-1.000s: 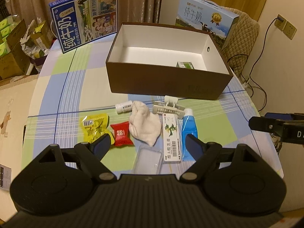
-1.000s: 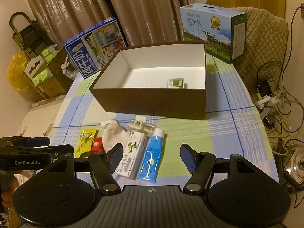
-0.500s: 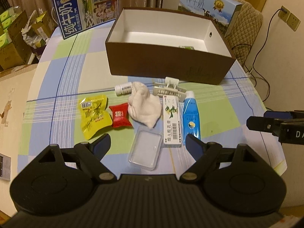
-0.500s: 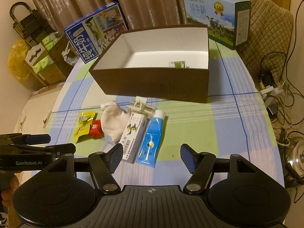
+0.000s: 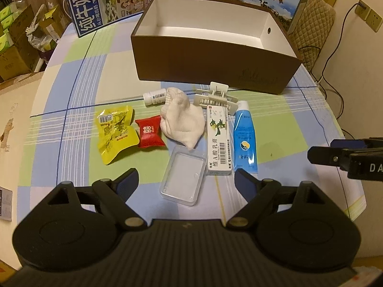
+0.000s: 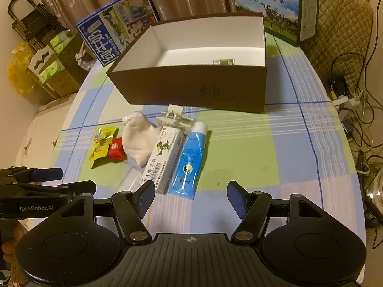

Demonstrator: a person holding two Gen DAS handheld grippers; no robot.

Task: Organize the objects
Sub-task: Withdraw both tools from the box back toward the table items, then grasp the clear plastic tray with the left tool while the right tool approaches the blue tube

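Note:
A brown open box (image 5: 210, 62) (image 6: 196, 88) stands at the table's middle; a small green carton (image 6: 223, 61) lies inside. In front of it lie a yellow snack packet (image 5: 115, 132), a red candy (image 5: 149, 131), a white cloth (image 5: 183, 120), a small white bottle (image 5: 154, 96), a white hair clip (image 5: 216, 98), a white medicine box (image 5: 218, 141) (image 6: 165, 155), a blue tube (image 5: 245, 135) (image 6: 190, 161) and a clear plastic case (image 5: 183, 178). My left gripper (image 5: 186, 183) is open, just short of the clear case. My right gripper (image 6: 190, 197) is open, just short of the blue tube.
Two milk cartons stand behind the box, a dark blue one (image 5: 105, 2) at left and a light blue one (image 6: 275, 4) at right. Cardboard boxes (image 5: 14, 45) sit on the floor at left. Cables (image 6: 354, 110) and a padded chair (image 6: 342, 24) are at right.
Both grippers have come lower and closer to the row of small things. Nothing on the table has moved.

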